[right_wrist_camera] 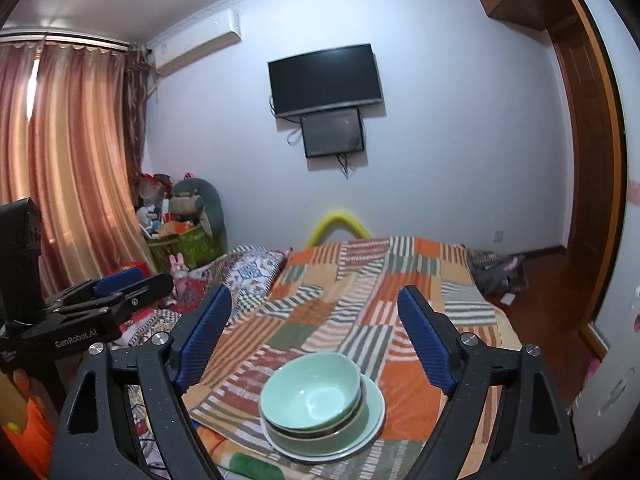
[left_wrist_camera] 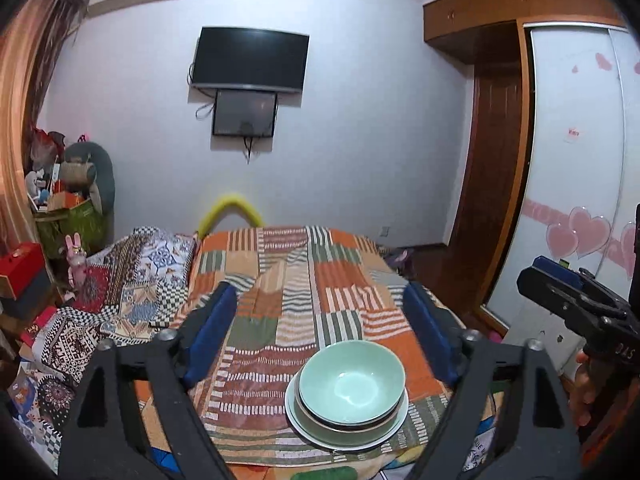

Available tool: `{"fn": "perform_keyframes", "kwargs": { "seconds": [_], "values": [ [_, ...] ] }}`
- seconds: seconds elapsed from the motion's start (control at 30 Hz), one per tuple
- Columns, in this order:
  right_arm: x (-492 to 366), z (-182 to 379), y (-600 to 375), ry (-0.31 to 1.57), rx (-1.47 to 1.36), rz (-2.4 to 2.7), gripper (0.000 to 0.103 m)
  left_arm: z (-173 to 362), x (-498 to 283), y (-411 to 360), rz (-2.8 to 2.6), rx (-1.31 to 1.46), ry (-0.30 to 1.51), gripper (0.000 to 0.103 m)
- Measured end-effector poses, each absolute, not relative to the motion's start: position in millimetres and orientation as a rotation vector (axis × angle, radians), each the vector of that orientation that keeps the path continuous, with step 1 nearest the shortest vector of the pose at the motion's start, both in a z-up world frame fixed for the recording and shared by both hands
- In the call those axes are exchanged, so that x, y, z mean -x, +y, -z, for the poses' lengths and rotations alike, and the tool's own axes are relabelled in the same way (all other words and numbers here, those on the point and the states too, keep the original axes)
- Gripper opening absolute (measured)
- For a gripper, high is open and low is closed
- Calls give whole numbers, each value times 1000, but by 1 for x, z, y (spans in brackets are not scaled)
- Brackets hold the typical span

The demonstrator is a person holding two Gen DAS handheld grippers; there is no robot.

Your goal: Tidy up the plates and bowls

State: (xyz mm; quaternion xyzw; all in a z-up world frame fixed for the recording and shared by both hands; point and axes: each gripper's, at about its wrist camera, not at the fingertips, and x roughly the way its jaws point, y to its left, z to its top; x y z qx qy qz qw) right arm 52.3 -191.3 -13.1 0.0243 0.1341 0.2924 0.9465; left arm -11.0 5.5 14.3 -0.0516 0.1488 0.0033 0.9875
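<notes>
A pale green bowl (left_wrist_camera: 352,386) sits nested on a darker bowl, which sits on a pale green plate (left_wrist_camera: 308,428), all stacked on the patchwork bedspread near its front edge. The stack shows in the right wrist view too: bowl (right_wrist_camera: 312,392), plate (right_wrist_camera: 372,420). My left gripper (left_wrist_camera: 320,312) is open and empty, held above and behind the stack. My right gripper (right_wrist_camera: 316,312) is open and empty, also above and behind the stack. Each gripper appears in the other's view: the right one (left_wrist_camera: 576,292) and the left one (right_wrist_camera: 120,284), whose jaws look close together.
The striped orange bedspread (left_wrist_camera: 288,280) covers the bed. A patterned pillow (left_wrist_camera: 132,280) lies at the left. Clutter and a green bag (left_wrist_camera: 68,216) stand in the left corner. A wardrobe (left_wrist_camera: 576,160) stands at the right. A television (left_wrist_camera: 250,60) hangs on the far wall.
</notes>
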Motion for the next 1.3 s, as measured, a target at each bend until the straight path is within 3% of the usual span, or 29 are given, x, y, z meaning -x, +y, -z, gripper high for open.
{"fn": "perform_keyframes", "kwargs": {
  "seconds": [0.17, 0.37, 1.3],
  "values": [
    [-45, 12, -187, 238, -50, -596, 98, -18, 20, 4, -15, 96, 264, 95],
    [-38, 15, -188, 219, -52, -588, 102, -16, 21, 0, -19, 78, 259, 95],
    [-35, 16, -189, 213, -48, -591, 103, -15, 25, -6, -14, 69, 248, 99]
  ]
}}
